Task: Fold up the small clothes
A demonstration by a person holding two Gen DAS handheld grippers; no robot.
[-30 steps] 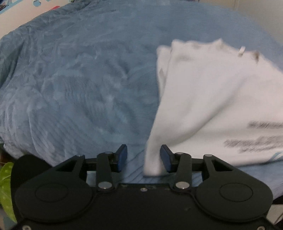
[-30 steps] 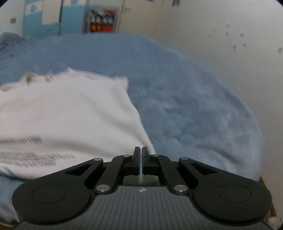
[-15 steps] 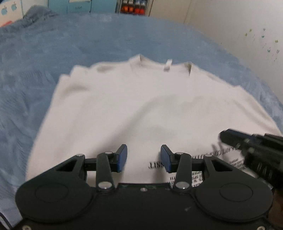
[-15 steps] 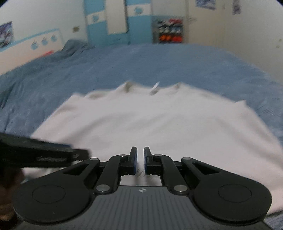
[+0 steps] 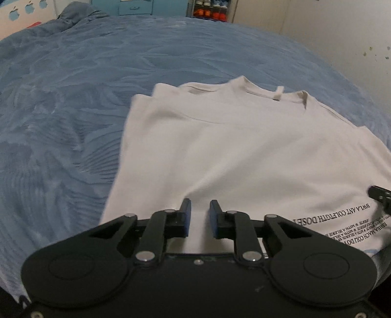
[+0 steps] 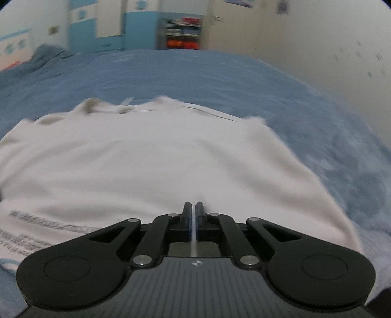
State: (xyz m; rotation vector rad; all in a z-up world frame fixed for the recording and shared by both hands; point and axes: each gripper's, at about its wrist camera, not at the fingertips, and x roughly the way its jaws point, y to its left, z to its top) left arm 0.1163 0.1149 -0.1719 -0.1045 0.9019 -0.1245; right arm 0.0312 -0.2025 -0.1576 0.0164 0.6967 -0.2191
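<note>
A white T-shirt (image 5: 244,146) lies flat on the blue blanket (image 5: 73,110), collar (image 5: 276,94) far from me, sleeves folded in, black print (image 5: 354,220) near the hem. My left gripper (image 5: 200,215) sits at the near hem towards the shirt's left side. Its jaws are drawn in on a raised fold of the cloth, and a crease runs up from them. In the right wrist view the T-shirt (image 6: 158,166) is blurred, and my right gripper (image 6: 193,212) is shut on a thin edge of the hem. The right gripper's tip (image 5: 378,195) shows at the left view's right edge.
The blue blanket (image 6: 244,73) covers the whole bed around the shirt, with wide bare stretches to the left and beyond the collar. A pale wall (image 6: 317,36) runs along the bed's right side. A blue cabinet and a shelf of shoes (image 5: 210,14) stand far behind.
Both grippers swung from the shirt's side corners to its near hem. The left jaws narrowed from wide open onto the cloth. The right jaws parted slightly, then shut again on the hem.
</note>
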